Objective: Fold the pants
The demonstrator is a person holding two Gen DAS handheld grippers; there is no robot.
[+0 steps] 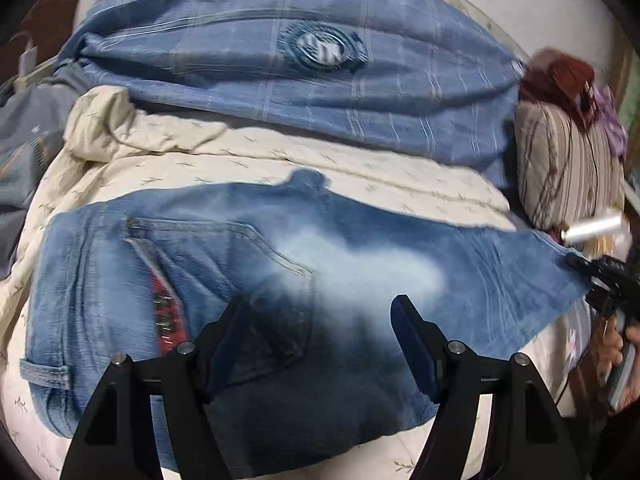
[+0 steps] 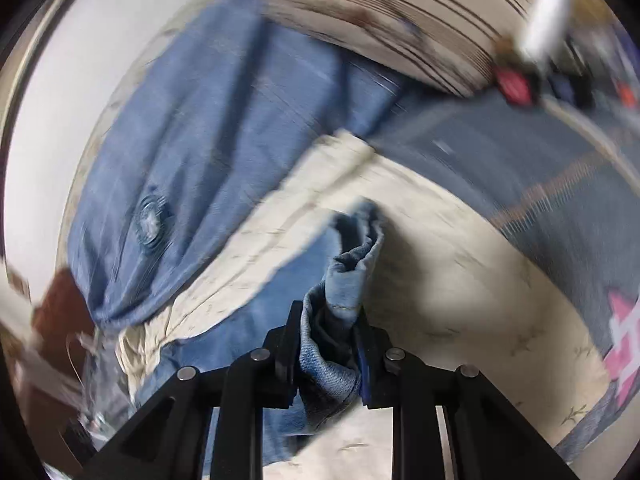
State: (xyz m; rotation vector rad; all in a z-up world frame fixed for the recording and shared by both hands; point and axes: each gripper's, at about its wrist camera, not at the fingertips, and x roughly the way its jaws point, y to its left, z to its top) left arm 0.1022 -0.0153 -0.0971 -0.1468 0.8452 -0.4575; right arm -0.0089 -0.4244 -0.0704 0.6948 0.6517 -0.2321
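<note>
While right gripper [image 2: 326, 340] pinches bunched denim pants [image 2: 348, 276], faded, creased.

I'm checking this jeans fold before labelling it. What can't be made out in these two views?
- Jeans, left wrist view: near edge hidden behind the open left gripper and its shadow.
- Pinched denim, right wrist view: which part of it is held; the right gripper covers it.
- Clutter by the striped pillow: motion-blurred.
</note>
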